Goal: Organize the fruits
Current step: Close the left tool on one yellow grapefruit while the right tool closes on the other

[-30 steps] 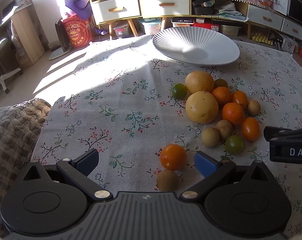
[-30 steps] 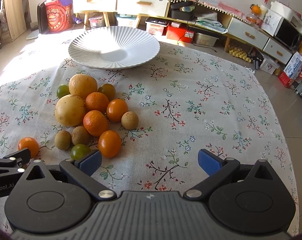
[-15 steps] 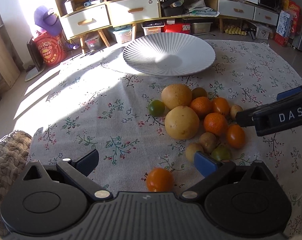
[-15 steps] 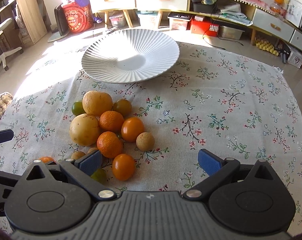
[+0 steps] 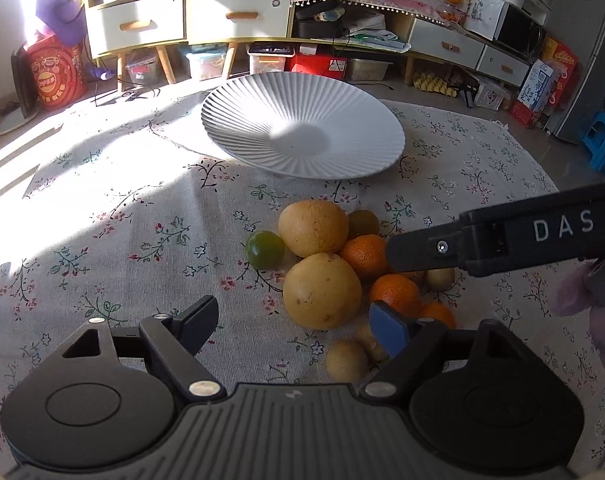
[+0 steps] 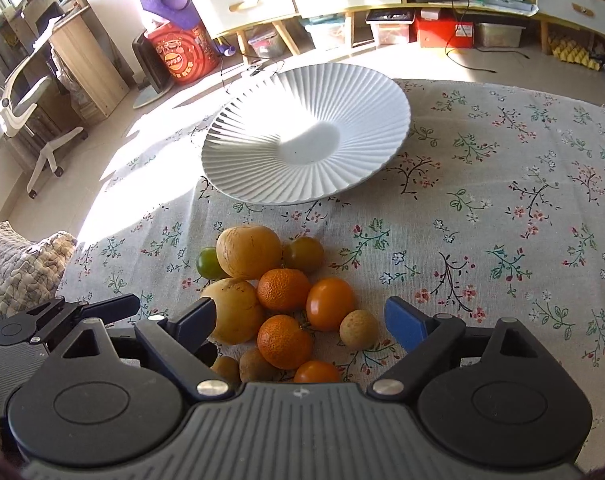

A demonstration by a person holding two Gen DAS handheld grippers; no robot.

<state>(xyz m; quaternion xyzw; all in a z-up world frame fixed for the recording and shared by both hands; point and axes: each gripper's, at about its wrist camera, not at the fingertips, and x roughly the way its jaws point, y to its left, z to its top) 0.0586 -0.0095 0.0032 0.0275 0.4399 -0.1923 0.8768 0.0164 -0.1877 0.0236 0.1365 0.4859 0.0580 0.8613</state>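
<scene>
A pile of fruit lies on the floral tablecloth: two large yellow fruits [image 5: 321, 290] [image 6: 248, 251], several oranges [image 6: 283, 289], green ones [image 5: 264, 249] and small brown ones [image 6: 358, 329]. A white ribbed plate [image 5: 302, 136] [image 6: 306, 132] stands empty behind the pile. My left gripper [image 5: 292, 326] is open and empty, just in front of the near yellow fruit. My right gripper [image 6: 300, 322] is open and empty, its jaws low on either side of the near oranges. One of its fingers shows in the left wrist view [image 5: 502, 240], above the pile.
The tablecloth [image 6: 502, 220] covers the whole table. A quilted cushion [image 6: 18, 264] lies at the table's left edge. Cabinets with drawers [image 5: 238, 12], boxes and a red bag [image 6: 178, 56] stand on the floor beyond the table.
Both grippers have moved forward toward the fruit pile and plate. The lone orange and small brown fruit once before my left gripper have dropped out of view. The right gripper now straddles the near oranges.
</scene>
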